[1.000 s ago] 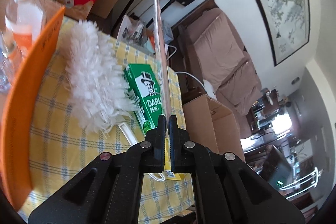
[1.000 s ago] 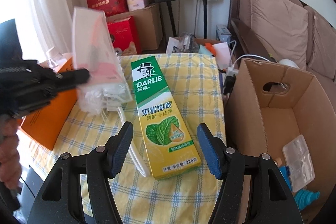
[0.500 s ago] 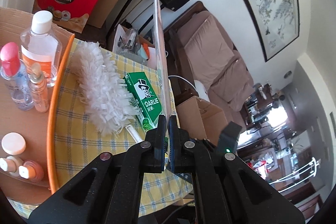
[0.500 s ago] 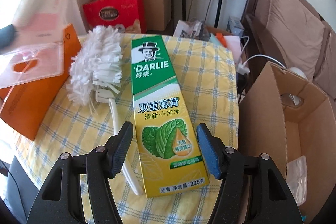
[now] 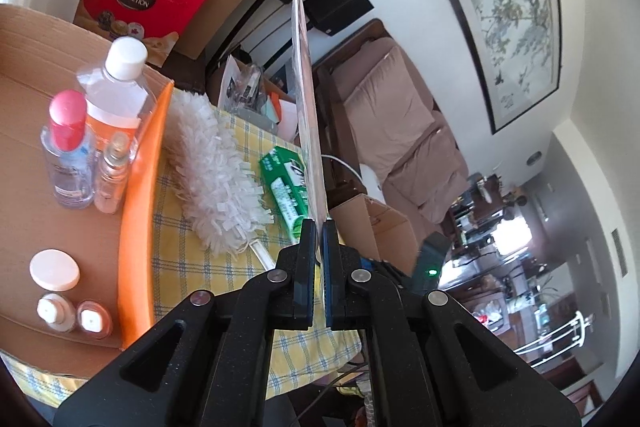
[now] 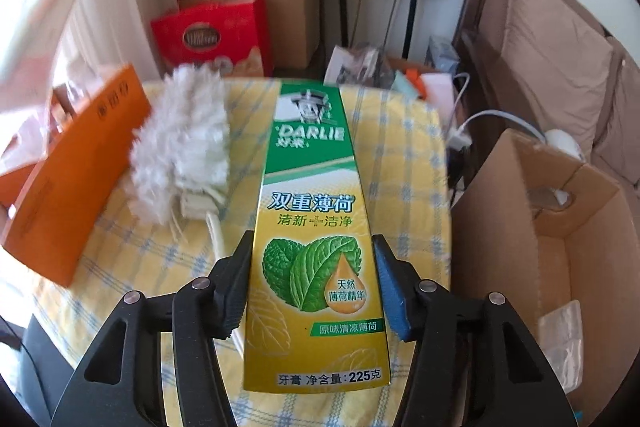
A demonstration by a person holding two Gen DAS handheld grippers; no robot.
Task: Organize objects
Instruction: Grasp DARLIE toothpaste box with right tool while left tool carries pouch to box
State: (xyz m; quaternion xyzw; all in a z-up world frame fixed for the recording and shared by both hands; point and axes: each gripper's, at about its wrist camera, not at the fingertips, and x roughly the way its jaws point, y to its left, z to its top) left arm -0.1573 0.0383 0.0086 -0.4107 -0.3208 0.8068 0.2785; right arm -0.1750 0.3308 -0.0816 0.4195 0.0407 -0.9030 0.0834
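My left gripper (image 5: 317, 239) is shut on a clear flat plastic packet (image 5: 306, 79), held edge-on and upright above the orange-sided cardboard box (image 5: 138, 187) of bottles. The packet shows blurred at upper left in the right wrist view (image 6: 44, 39). My right gripper (image 6: 312, 283) is open, its jaws on either side of the green and yellow Darlie toothpaste box (image 6: 316, 227), which lies on the yellow checked tablecloth (image 6: 132, 267). The toothpaste box also shows in the left wrist view (image 5: 284, 187). A white fluffy duster (image 6: 184, 143) lies left of it.
Several bottles and jars (image 5: 92, 131) stand in the orange box. An open cardboard box (image 6: 560, 239) holding a clear packet stands right of the table. Red gift boxes (image 6: 212, 35), speakers and a sofa (image 6: 560, 67) are behind.
My right gripper has moved forward and down so its jaws now straddle the toothpaste box. My left gripper has carried the packet left, over the orange box of bottles.
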